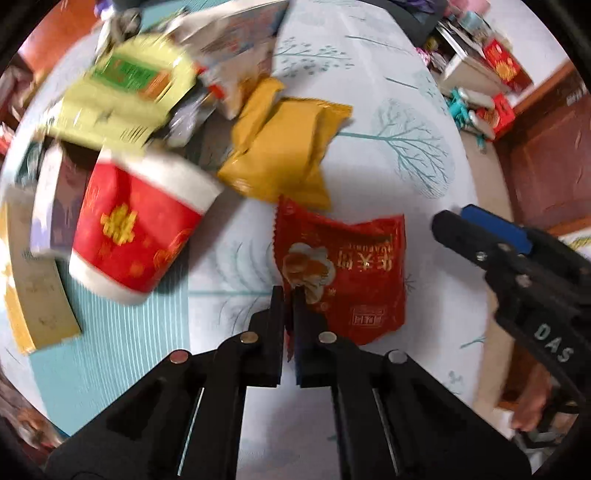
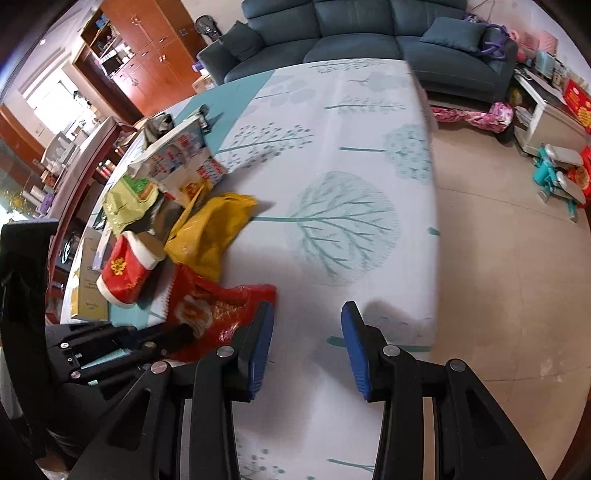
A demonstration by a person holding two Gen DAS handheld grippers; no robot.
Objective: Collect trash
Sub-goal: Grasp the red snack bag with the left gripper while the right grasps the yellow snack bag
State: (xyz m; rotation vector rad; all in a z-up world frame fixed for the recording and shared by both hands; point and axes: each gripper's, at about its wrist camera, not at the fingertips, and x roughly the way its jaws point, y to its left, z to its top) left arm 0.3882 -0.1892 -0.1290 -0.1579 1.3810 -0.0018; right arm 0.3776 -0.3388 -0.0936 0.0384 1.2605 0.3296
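Observation:
A red snack wrapper (image 1: 343, 273) lies flat on the tree-print tablecloth (image 1: 369, 74). My left gripper (image 1: 290, 295) is shut on the wrapper's left edge, and red foil shows between its black fingers. Behind it lie a yellow wrapper (image 1: 284, 147), a red paper cup (image 1: 136, 229) on its side, and a yellow-green packet (image 1: 122, 92). In the right wrist view my right gripper (image 2: 306, 321) stands open over bare cloth with nothing between its blue pads, just right of the red wrapper (image 2: 221, 302) and the left gripper (image 2: 181, 332). The cup (image 2: 123, 275) and yellow wrapper (image 2: 210, 232) lie beyond.
A printed leaflet (image 2: 181, 155) and a tan box (image 2: 88, 291) crowd the table's left side. The table's right edge (image 2: 432, 221) drops to a beige floor (image 2: 498, 277). A dark blue sofa (image 2: 351, 29) stands behind the table.

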